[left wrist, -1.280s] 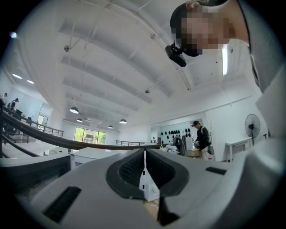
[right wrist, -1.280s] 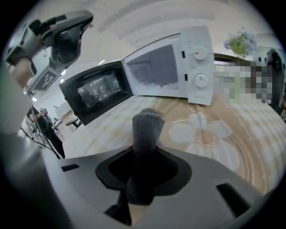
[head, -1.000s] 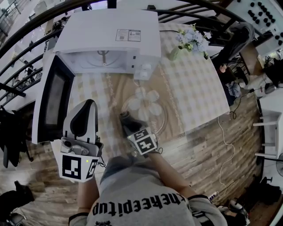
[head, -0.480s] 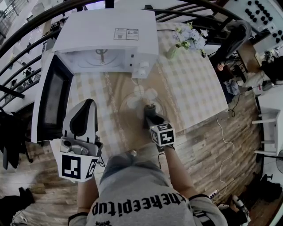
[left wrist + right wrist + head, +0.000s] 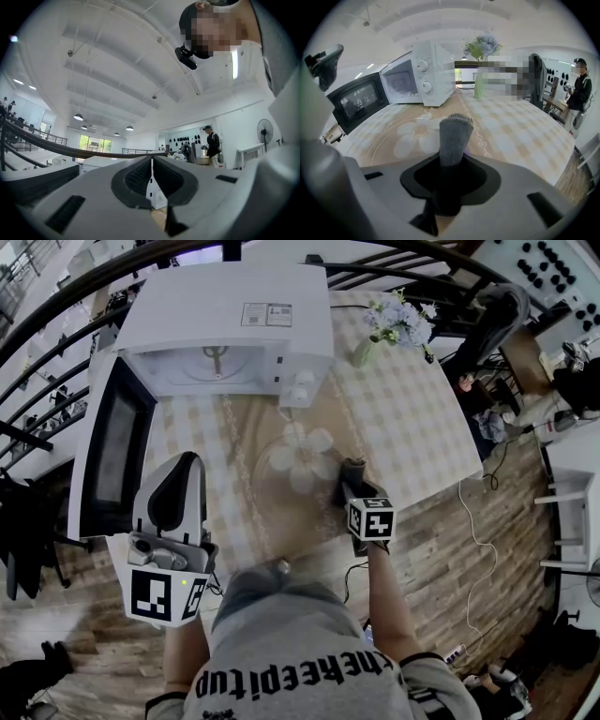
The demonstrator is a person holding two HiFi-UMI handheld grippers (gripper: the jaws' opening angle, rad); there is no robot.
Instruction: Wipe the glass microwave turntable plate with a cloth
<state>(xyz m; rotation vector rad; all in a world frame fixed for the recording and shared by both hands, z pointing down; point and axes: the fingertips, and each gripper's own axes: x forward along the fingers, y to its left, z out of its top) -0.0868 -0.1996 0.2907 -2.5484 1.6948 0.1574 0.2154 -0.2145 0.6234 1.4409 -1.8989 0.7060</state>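
Observation:
The round glass turntable plate lies flat on the checked tablecloth, over a printed white flower. My right gripper is at the plate's right rim, shut on a rolled grey cloth that sticks out past the jaws toward the plate. Whether the cloth touches the glass I cannot tell. My left gripper is held off the table's front left, tilted up. In the left gripper view the left gripper faces the ceiling, its jaws pressed together with nothing between them.
A white microwave stands at the back of the table, its door swung open to the left. A vase of flowers is at the back right. The table's right edge drops to a wooden floor with a cable.
My right gripper has carried the cloth rightward across the plate, from its near left edge to its right rim. The left gripper has stayed put.

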